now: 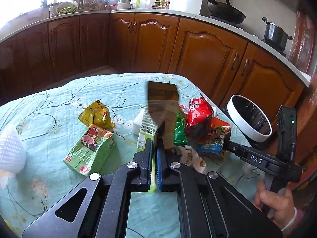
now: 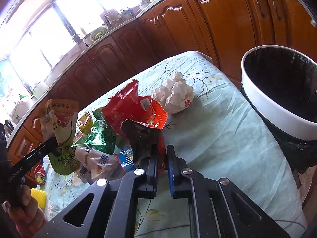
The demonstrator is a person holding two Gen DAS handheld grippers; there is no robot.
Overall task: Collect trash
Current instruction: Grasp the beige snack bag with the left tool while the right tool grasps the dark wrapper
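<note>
My left gripper is shut on a green and white drink pouch and holds it upright above the table; the pouch also shows in the right wrist view. My right gripper is closed on the edge of an orange-red snack wrapper at the heap of wrappers. A white-rimmed trash bin with a black liner stands just off the table's right edge, also in the left wrist view. A crumpled white tissue lies past the heap.
The table has a pale green floral cloth. On it lie a green juice carton, a yellow wrapper, a white net object, a red can and a yellow ball. Wooden kitchen cabinets stand behind.
</note>
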